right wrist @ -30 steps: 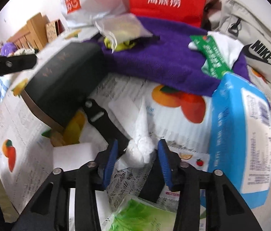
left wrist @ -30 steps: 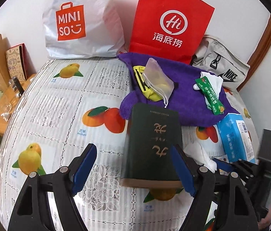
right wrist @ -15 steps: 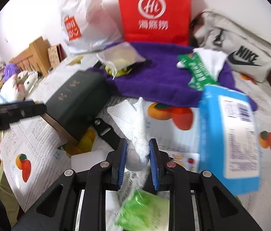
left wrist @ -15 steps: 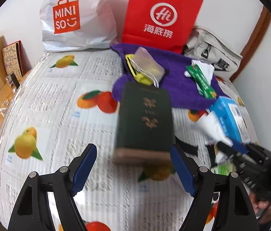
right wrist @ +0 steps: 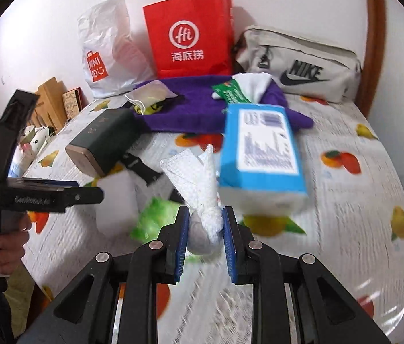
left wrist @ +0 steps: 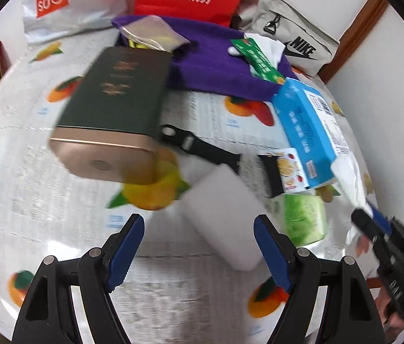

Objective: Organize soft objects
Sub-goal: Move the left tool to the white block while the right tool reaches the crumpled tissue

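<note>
A white mesh pouch (right wrist: 202, 200) is clamped at its knotted lower end by the right hand-held gripper (right wrist: 204, 230), low in the frame's centre, above the fruit-print bed (right wrist: 345, 200). The floppy top could snag the blue tissue pack (right wrist: 262, 149) alongside. The left hand-held gripper (left wrist: 199, 246) is held apart, empty, over a white sponge (left wrist: 225, 215).

A white mesh bundle (right wrist: 202, 200) sits between blue-padded jaws; beyond them, a blue tissue pack (right wrist: 262, 149), purple towel (right wrist: 190, 109) and red bag (right wrist: 187, 33) on a fruit-print cloth (right wrist: 345, 200).
</note>
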